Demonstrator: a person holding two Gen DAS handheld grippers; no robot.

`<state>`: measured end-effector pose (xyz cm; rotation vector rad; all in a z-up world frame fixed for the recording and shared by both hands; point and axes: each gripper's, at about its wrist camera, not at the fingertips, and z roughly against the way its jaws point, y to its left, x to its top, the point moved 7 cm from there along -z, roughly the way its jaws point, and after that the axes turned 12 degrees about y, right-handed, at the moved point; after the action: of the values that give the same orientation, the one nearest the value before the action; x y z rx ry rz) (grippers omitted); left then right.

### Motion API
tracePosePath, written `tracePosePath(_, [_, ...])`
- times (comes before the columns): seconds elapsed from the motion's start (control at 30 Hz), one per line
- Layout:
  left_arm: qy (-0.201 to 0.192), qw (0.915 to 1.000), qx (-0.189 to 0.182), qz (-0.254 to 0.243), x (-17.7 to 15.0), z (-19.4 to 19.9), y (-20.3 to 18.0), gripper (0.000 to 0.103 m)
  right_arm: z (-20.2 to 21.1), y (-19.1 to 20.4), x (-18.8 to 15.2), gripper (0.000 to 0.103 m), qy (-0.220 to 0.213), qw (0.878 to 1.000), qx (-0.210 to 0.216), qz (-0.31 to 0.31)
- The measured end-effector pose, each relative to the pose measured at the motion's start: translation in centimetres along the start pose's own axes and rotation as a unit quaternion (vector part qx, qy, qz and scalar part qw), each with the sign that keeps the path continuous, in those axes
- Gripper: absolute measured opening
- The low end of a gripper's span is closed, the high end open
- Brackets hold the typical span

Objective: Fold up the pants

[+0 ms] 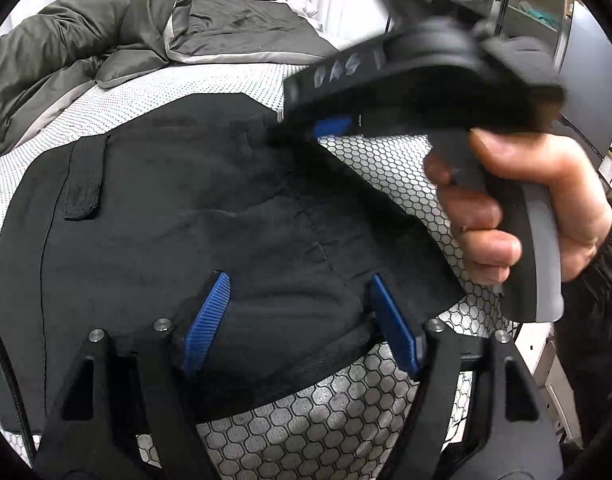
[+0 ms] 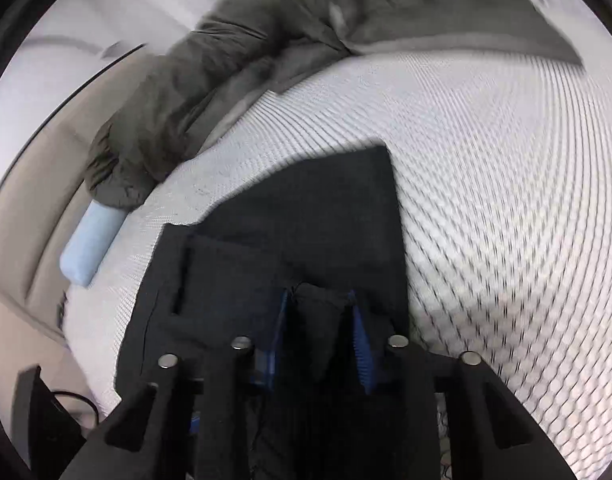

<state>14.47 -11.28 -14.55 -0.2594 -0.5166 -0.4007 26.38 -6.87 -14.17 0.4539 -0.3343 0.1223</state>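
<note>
Blue-padded jaws of my left hand-held gripper (image 1: 302,320) stand open over black pants (image 1: 194,208).
My right hand-held gripper (image 2: 320,340) pinches pants cloth; pants lie on honeycomb-patterned mattress (image 1: 338,408), grey duvet (image 1: 86,40) bunched behind.

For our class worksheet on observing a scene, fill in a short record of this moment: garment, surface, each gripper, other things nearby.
garment: black pants lying mostly flat
surface: white patterned mattress
left gripper: open, pants edge between its pads, not pinched
right gripper: closed on a fold of the pants
hand: holds the right gripper's handle
nearby: grey duvet bunched at the far end; pale blue block beside the mattress
</note>
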Motion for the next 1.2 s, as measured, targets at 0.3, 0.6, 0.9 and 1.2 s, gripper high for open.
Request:
tracePosePath(0.3, [-0.003, 0.9983, 0.041, -0.040, -1.3, 0.0, -1.0, 0.074, -2.3, -2.2, 0.8, 0.043, 0.020, 0.999, -0.037, 0.014])
tracePosePath(0.6, [-0.080, 0.9955, 0.047, 0.021, -1.4, 8.6, 5.4, 0.074, 4.6, 4.5, -4.1, 0.058, -0.043, 0.990, -0.073, 0.113])
tracePosePath(0.9, [0.021, 0.9955, 0.092, 0.001, -0.8, 3.0, 13.2, 0.065, -2.2, 8.8, -6.5, 0.048, 0.028, 0.981, -0.088, 0.172])
tracePosePath(1.2, [0.009, 0.9921, 0.103, 0.071, -3.7, 5.6, 19.6, 0.066, -1.2, 5.1, -7.6, 0.032, 0.043, 0.980, -0.095, 0.167])
